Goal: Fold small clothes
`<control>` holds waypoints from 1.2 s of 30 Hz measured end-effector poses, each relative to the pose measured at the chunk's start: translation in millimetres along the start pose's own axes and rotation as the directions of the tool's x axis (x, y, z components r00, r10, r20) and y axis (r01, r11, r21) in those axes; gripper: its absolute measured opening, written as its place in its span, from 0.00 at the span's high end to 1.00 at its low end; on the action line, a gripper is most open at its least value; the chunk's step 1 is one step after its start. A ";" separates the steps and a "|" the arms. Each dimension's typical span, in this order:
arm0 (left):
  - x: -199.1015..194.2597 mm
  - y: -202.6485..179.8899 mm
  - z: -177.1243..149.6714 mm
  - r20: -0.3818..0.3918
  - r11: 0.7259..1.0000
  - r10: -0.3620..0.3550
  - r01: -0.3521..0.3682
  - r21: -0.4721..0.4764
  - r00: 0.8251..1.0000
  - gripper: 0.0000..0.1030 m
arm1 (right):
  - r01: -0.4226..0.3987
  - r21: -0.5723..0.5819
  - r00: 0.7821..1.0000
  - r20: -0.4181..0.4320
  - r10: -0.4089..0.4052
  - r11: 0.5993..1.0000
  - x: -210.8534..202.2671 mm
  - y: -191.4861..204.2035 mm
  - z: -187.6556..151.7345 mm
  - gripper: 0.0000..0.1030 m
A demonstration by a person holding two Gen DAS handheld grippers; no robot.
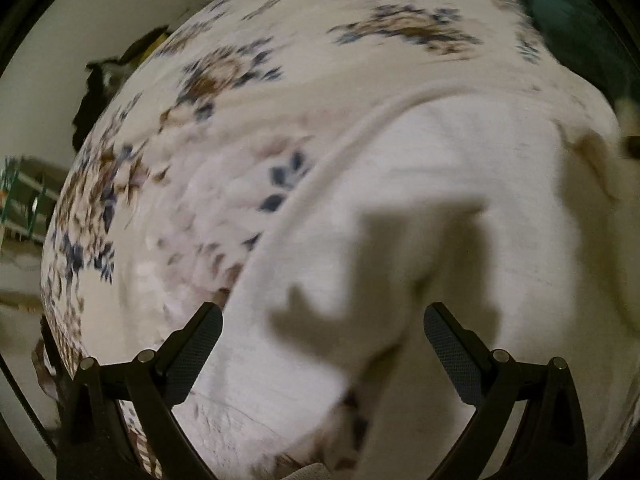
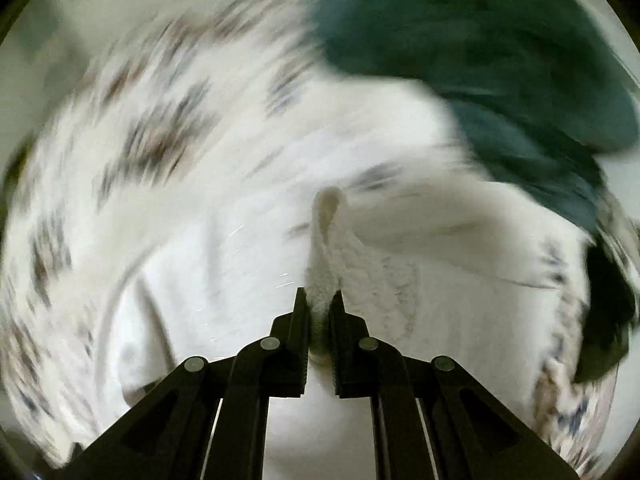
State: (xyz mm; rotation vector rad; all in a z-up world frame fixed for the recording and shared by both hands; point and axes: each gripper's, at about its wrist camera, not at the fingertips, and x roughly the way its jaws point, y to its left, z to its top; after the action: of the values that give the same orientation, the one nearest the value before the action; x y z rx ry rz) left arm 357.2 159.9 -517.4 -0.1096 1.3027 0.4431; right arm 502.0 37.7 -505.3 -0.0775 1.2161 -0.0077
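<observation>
White garment (image 2: 400, 280) fabric is pinched in your right hand-held gripper (image 2: 319, 300) at lower centre. Your left hand-held gripper (image 1: 322, 320) gapes wide above it, gripping nothing, over the floral bedsheet (image 1: 200, 120).

Dim, warm light; both fisheye views smear with motion blur and bend at dark rims. A soft hand-held gripper shadow falls on the white cloth (image 1: 440, 200).

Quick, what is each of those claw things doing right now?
Left gripper: open, empty, above the white garment.
Right gripper: shut on a fold of the white garment.
</observation>
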 end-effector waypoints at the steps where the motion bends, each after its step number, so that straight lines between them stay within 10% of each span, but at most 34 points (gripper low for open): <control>1: 9.3 9.4 0.3 -0.011 1.000 0.001 -0.001 -0.020 1.000 0.00 | 0.014 -0.061 1.000 -0.020 -0.015 0.998 18.8 34.9 -2.7 0.92; 4: 23.6 28.2 -0.6 -0.014 0.999 0.005 -0.006 -0.042 1.000 0.00 | 0.052 -0.183 0.997 -0.050 -0.062 0.982 60.1 115.6 -17.4 0.92; 10: 35.1 55.5 -6.9 -0.023 0.998 -0.007 0.006 -0.057 1.000 0.00 | -0.071 -0.168 0.983 -0.177 0.041 0.983 94.5 124.8 -38.7 0.77; 12: 29.7 66.3 -15.7 -0.036 0.998 -0.035 0.033 -0.059 0.999 0.00 | -0.204 -0.086 0.961 -0.209 0.182 0.975 78.8 92.4 -50.7 0.51; 15: 16.0 74.8 -36.4 -0.065 0.995 -0.089 0.085 -0.048 0.994 0.00 | -0.283 0.056 0.940 -0.181 0.288 0.958 39.6 9.2 -88.3 0.43; 20: -17.0 55.8 -97.7 -0.161 0.973 -0.220 0.228 0.030 0.962 0.00 | -0.063 0.236 0.967 -0.227 0.118 0.970 -6.5 -158.9 -191.8 0.42; 26: 0.0 -5.1 -174.9 -0.395 0.931 -0.294 0.355 0.088 0.870 0.00 | 0.068 0.418 0.919 -0.379 0.106 0.906 1.5 -303.2 -322.8 0.42; 28: 14.5 -24.1 -191.6 -0.426 0.929 -0.264 0.346 0.129 0.865 0.09 | 0.063 0.439 0.910 -0.394 0.129 0.896 9.0 -333.4 -349.9 0.42; 33: 15.7 -45.5 -206.8 -0.365 0.936 -0.229 0.307 0.170 0.902 0.78 | -0.049 0.567 0.874 -0.373 0.310 0.823 45.7 -362.8 -408.8 0.43; 34: 10.8 -45.2 -207.6 -0.352 0.935 -0.240 0.313 0.166 0.905 0.86 | -0.066 0.579 0.883 -0.346 0.318 0.813 45.1 -364.7 -414.2 0.48; 35: 5.1 -44.5 -208.9 -0.340 0.933 -0.251 0.320 0.164 0.906 0.89 | -0.085 0.585 0.892 -0.316 0.322 0.807 41.7 -366.3 -420.4 0.80; 36: -3.0 -42.0 -211.6 -0.322 0.931 -0.260 0.324 0.166 0.910 0.90 | -0.097 0.585 0.886 -0.317 0.337 0.805 41.4 -366.2 -425.2 0.91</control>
State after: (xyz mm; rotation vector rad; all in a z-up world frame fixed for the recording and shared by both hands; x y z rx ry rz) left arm 180.7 52.4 -579.3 -0.1927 1.5911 0.0222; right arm 131.1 -353.0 -667.4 0.6153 1.5955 -0.1821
